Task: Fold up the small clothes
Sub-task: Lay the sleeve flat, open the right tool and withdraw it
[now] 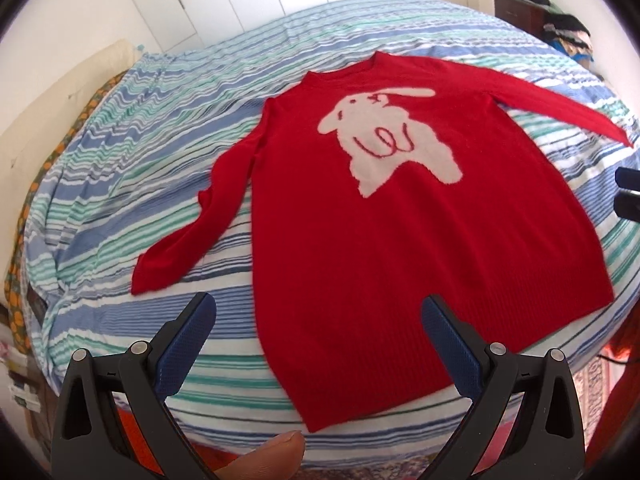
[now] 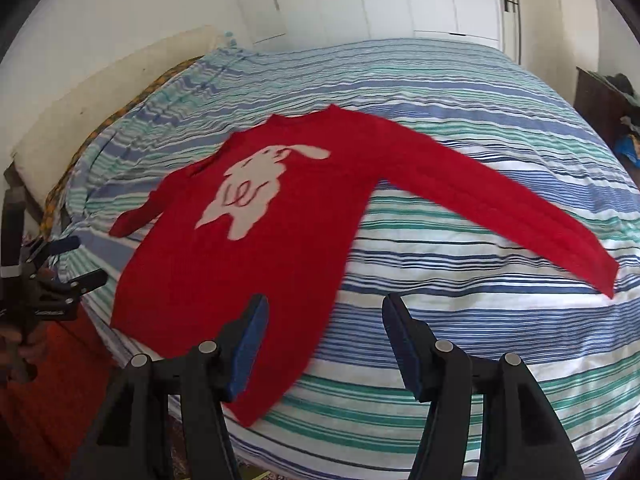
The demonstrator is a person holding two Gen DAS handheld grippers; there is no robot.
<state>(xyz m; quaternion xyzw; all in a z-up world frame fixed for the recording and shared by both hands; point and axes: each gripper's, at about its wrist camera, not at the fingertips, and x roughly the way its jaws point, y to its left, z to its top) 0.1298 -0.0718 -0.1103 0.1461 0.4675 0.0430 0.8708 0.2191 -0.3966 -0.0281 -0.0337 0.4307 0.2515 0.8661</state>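
1. Bed (image 1: 120,168), covered with a blue, green and white striped sheet (image 2: 460,92).
2. Red sweater (image 1: 400,240) spread flat on the sheet, front up, both sleeves out sideways.

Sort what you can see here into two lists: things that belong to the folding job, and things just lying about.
Belongs to the job:
sweater, spread flat
bed, the work surface
left tongs, open
right tongs, open

Just lying about:
clothes pile on the dresser
pillow at the bed's far left
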